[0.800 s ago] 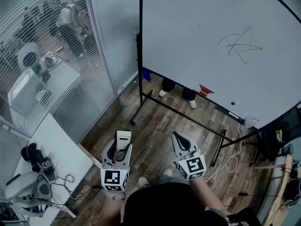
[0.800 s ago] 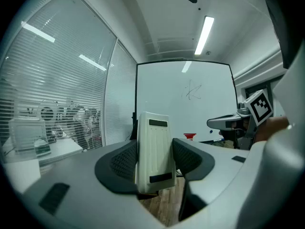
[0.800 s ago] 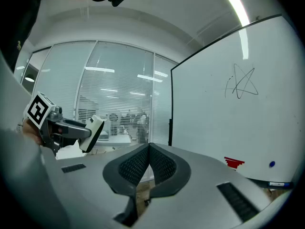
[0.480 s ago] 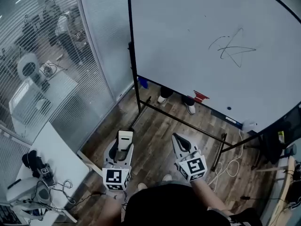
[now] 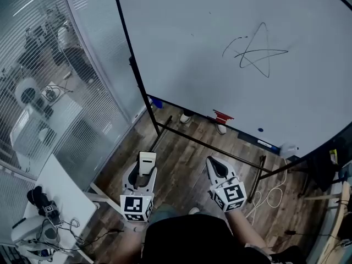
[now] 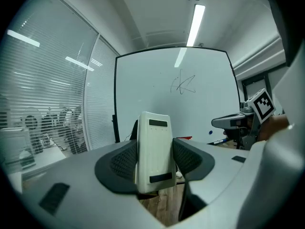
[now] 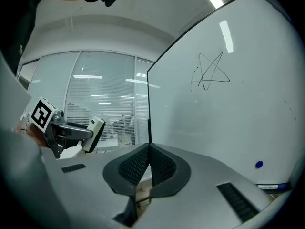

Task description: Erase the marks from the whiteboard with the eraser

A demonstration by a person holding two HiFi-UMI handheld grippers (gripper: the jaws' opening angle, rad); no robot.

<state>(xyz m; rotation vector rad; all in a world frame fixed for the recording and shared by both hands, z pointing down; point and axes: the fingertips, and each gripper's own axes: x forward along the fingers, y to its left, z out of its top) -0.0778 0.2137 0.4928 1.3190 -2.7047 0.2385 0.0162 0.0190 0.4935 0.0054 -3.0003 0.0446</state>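
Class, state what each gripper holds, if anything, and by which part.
The left gripper clamps the eraser by its two long sides, lower half. The right gripper is shut, empty.

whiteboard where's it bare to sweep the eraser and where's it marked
Whiteboard is bare from its black left post to the star mark, and below the star down to the blue dot. Marks crowd only around the star, upper right.

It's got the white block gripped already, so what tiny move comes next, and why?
Probably lift the left gripper up and forward toward the star scribble on the whiteboard. Its eraser is already clamped but held low, short of the board, and the right gripper is shut and empty.
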